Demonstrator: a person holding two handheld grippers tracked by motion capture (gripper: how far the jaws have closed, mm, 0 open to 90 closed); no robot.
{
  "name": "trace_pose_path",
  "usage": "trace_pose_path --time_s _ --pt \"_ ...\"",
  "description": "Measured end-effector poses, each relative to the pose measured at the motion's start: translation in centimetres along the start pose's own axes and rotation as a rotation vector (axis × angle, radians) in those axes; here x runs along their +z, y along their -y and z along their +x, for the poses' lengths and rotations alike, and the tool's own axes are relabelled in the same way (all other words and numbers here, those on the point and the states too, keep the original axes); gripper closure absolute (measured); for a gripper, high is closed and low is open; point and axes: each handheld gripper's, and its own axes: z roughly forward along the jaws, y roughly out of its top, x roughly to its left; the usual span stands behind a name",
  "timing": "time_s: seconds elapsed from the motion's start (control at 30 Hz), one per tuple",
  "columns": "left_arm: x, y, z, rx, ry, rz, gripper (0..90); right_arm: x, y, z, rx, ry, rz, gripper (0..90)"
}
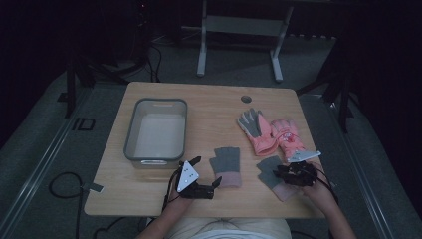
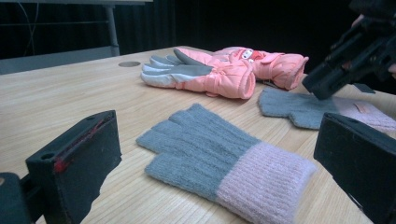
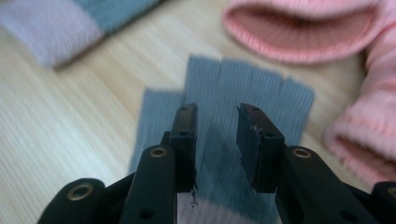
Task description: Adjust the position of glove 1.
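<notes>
Grey ribbed-knit fingerless glove [image 3: 243, 88] with a pink cuff lies flat on the woodgrain tabletop [image 1: 209, 109], near right; the right claw [image 3: 215, 140] hovers over it, jaws part-closed, gripping nothing. Left claw [image 2: 205, 154] open, framing the matching glove [image 2: 224, 158]
</notes>
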Motion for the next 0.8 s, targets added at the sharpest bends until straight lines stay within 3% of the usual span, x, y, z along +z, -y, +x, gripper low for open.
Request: trace_pose_path --time_s 0.13,0.23,0.43,0.53,0.57,0.63,0.73,0.8 --pt "0.0 0.0 0.0 0.001 0.0 0.002 0.0 1.0 0.9 -0.1 -0.01 0.015 0.034 66.1" --pt "0.0 0.0 0.0 0.003 -0.001 0.0 0.0 1.2 1.3 0.4 -0.063 0.043 0.02 69.2" --pt "0.0 0.0 0.0 0.002 0.002 0.001 0.0 1.3 1.2 0.6 0.001 0.049 0.024 82.6" --pt "0.0 0.0 0.0 0.001 0.003 0.001 0.0 1.2 1.0 0.7 0.077 0.052 0.034 85.2" --pt "0.0 0.0 0.0 0.001 0.003 0.001 0.0 1.2 1.0 0.7 0.077 0.052 0.034 85.2" --pt "0.0 0.0 0.0 0.0 0.001 0.0 0.0 0.1 0.4 1.5 0.114 0.05 0.032 85.7" --pt "0.0 0.0 0.0 0.003 0.001 0.001 0.0 -1.8 -0.8 2.6 0.147 0.07 -0.024 85.8" --pt "0.0 0.0 0.0 0.002 0.0 0.001 0.0 -2.9 -1.4 2.9 0.194 0.084 -0.06 86.0"
